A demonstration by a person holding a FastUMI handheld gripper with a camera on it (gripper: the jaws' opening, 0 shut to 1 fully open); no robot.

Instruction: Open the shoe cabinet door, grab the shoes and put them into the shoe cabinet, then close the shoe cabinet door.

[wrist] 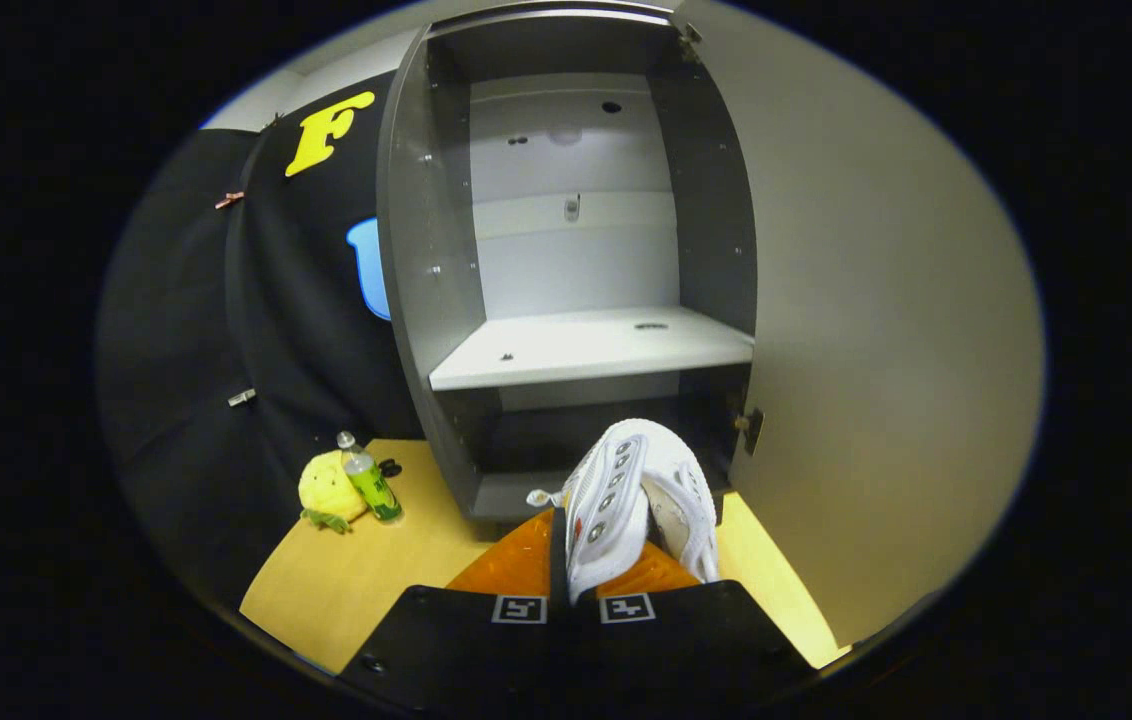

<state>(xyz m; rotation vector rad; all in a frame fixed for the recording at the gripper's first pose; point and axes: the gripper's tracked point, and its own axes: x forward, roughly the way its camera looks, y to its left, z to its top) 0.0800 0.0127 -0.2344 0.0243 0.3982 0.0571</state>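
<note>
A white sneaker hangs pinched between the two fingers of my gripper, toe pointing up toward the cabinet. The gripper is shut on the shoe's side wall. Straight ahead stands the grey shoe cabinet with its door swung wide open to the right of the fingers. A pale shelf crosses the cabinet at mid height, bare on top. Below it is a dark lower compartment, just beyond the shoe. The part of the shoe behind the fingers is hidden.
A yellow plush toy and a green bottle lie on the wooden floor left of the cabinet, against the black cloth wall. An orange surface shows under the shoe.
</note>
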